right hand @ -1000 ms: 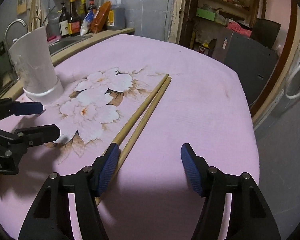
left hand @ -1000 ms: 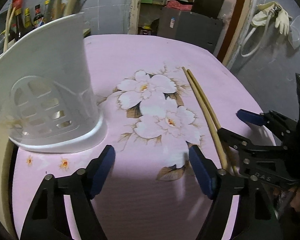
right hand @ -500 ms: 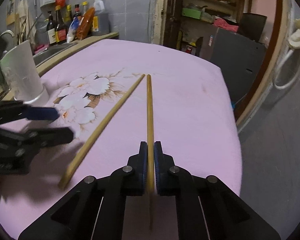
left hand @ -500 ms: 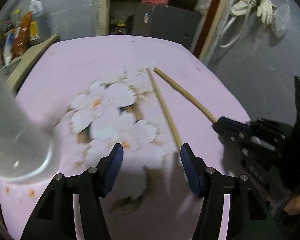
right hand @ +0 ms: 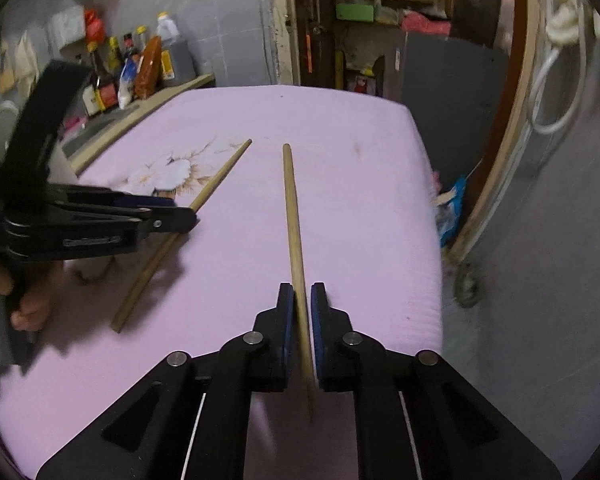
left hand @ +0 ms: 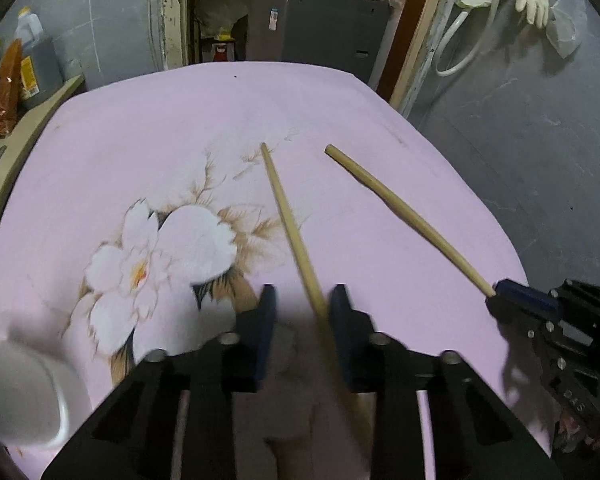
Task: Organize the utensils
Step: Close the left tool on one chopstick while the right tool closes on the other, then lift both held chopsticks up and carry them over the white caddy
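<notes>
Right hand-held gripper [right hand: 299,322] clamped on chopstick [right hand: 292,216]; left hand-held gripper [left hand: 302,320] apart, straddling second chopstick [left hand: 286,216]; left view alone shows holder [left hand: 20,396].

Two wooden chopsticks [left hand: 290,224] [left hand: 404,216], two grippers [left hand: 302,312] [right hand: 301,304] (one per chopstick), one white holder [left hand: 16,392], one pink floral tablecloth [left hand: 140,140].

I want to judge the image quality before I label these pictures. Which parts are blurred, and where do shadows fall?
Left wrist view: the white plastic holder at the lower left is smeared, and the near end of the wooden chopstick between the left tongs blurs. Right wrist view: the other tan chopstick in the right tongs softens near the lens; a shadow darkens the pink flowered tablecloth beneath the left tongs.
</notes>
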`<state>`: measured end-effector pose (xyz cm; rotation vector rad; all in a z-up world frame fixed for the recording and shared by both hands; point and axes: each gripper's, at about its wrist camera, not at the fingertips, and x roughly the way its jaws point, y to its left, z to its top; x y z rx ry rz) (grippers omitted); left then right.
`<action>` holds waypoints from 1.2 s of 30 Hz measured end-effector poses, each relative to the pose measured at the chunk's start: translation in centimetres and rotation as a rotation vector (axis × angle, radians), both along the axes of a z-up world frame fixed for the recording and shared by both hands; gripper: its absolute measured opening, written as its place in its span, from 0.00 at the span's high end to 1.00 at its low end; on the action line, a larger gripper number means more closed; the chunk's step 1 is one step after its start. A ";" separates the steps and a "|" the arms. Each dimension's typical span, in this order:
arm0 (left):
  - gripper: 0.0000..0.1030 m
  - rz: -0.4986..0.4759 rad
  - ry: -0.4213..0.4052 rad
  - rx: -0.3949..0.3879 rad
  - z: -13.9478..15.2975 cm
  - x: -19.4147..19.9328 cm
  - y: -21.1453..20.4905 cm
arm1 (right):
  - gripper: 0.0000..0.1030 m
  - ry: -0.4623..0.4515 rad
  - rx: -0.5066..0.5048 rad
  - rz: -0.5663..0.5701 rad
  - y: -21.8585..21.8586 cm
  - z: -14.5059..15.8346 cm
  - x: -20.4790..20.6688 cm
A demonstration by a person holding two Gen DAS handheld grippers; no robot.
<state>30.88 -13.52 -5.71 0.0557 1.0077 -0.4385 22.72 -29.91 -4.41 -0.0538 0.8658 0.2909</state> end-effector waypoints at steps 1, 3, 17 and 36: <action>0.85 0.005 0.008 -0.010 0.0 0.3 0.1 | 0.91 0.005 0.009 -0.002 0.0 0.1 0.3; 0.92 0.014 0.030 -0.029 0.0 0.9 0.3 | 0.88 0.018 -0.001 -0.001 0.2 0.3 1.2; 0.93 0.005 0.108 -0.029 0.5 0.6 1.3 | 0.77 0.187 0.009 0.058 3.0 -0.6 10.8; 0.96 0.006 -0.022 -0.133 2.3 -7.2 3.7 | 0.95 0.063 0.329 -0.036 1.2 1.1 2.3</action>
